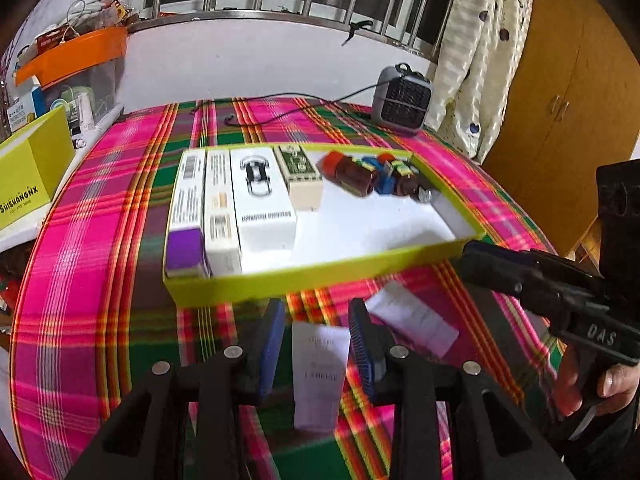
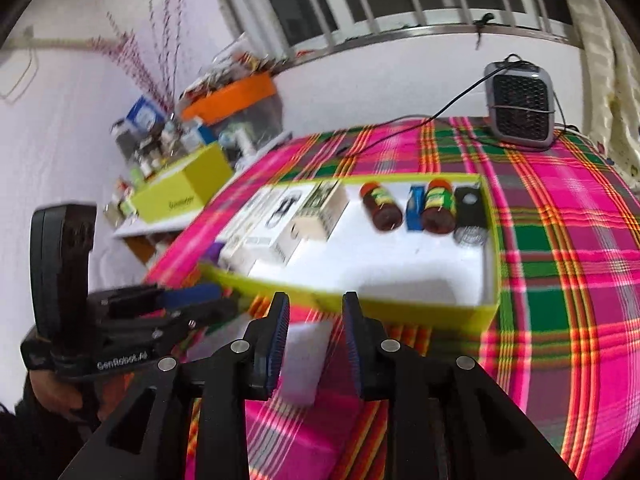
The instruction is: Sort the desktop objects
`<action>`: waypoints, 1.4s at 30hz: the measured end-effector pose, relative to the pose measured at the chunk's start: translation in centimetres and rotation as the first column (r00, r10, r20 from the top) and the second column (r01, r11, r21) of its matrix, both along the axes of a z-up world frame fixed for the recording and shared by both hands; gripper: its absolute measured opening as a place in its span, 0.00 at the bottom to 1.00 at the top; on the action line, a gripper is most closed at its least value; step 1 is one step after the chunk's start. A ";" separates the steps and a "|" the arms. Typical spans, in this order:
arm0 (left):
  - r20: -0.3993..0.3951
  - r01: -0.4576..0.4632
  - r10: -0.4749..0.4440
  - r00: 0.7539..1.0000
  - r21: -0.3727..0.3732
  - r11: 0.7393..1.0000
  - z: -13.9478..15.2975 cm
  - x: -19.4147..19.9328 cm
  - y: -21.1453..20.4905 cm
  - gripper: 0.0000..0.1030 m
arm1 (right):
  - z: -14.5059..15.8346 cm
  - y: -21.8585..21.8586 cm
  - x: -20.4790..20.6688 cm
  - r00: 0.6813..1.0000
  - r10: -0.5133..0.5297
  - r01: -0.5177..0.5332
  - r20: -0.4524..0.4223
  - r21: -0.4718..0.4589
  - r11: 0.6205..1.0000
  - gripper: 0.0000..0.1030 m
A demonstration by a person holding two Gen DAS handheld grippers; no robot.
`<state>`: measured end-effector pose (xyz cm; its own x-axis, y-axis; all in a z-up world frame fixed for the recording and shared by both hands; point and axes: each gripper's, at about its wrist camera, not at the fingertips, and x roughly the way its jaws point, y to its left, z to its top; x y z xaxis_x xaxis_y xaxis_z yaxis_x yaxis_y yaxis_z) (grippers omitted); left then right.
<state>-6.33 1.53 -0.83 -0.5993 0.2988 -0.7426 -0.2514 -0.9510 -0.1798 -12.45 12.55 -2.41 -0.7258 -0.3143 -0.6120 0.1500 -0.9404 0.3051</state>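
Note:
A shallow yellow-green tray (image 1: 304, 280) lies on the plaid cloth, also in the right wrist view (image 2: 400, 306). Several boxes (image 1: 264, 200) line its left side; brown bottles (image 1: 356, 176) and a blue item sit at its right. Two white boxes lie on the cloth in front of the tray. My left gripper (image 1: 316, 340) is open, its fingers on either side of one white box (image 1: 318, 376). The other white box (image 1: 412, 322) lies to its right. My right gripper (image 2: 314, 336) is open over a white box (image 2: 306, 364); it appears in the left wrist view (image 1: 472, 256) by the tray's right corner.
A small grey heater (image 1: 402, 100) with a black cord stands at the table's back right. A yellow-green box lid (image 1: 32, 168) and an orange-lidded clear bin (image 1: 76, 76) sit left of the table. A wooden cabinet (image 1: 576, 80) is at the right.

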 end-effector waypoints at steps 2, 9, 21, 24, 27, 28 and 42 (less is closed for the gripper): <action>0.009 0.003 -0.003 1.000 -0.010 1.000 -0.5 0.5 0.0 0.33 | -0.4 -0.6 0.4 1.000 0.014 -0.015 0.013 0.026 1.000 0.29; 0.020 0.010 -0.010 1.000 -0.034 0.999 -1.5 1.5 0.0 0.33 | -1.5 -2.4 0.8 0.996 0.066 -0.071 0.053 0.105 0.992 0.30; 0.016 0.033 -0.032 0.999 -0.069 0.997 -2.0 1.8 0.5 0.34 | -2.8 -4.2 -0.3 0.990 0.092 -0.112 0.111 0.196 0.974 0.30; 0.005 0.046 -0.045 0.999 -0.104 0.994 -2.0 2.0 0.9 0.34 | -3.0 -4.6 -0.6 0.989 0.086 -0.111 0.119 0.219 0.970 0.30; -0.007 0.058 -0.059 0.998 -0.146 0.988 -2.1 2.2 1.3 0.34 | -3.2 -4.9 -0.8 0.988 0.090 -0.118 0.128 0.237 0.964 0.30; -0.008 0.060 -0.061 0.998 -0.152 0.987 -2.1 2.2 1.4 0.34 | -3.2 -4.9 -0.9 0.987 0.090 -0.120 0.131 0.241 0.963 0.30; -0.010 0.053 -0.055 0.998 -0.168 0.984 -2.1 2.1 1.6 0.34 | -3.4 -4.7 -1.2 0.989 0.065 -0.097 0.137 0.250 0.963 0.28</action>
<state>-4.18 3.09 -2.93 -0.5971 0.2032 -0.7760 -0.3047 -0.9523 -0.0149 -13.67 7.87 -5.83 -0.6162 -0.1904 -0.7642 0.2047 -0.9757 0.0780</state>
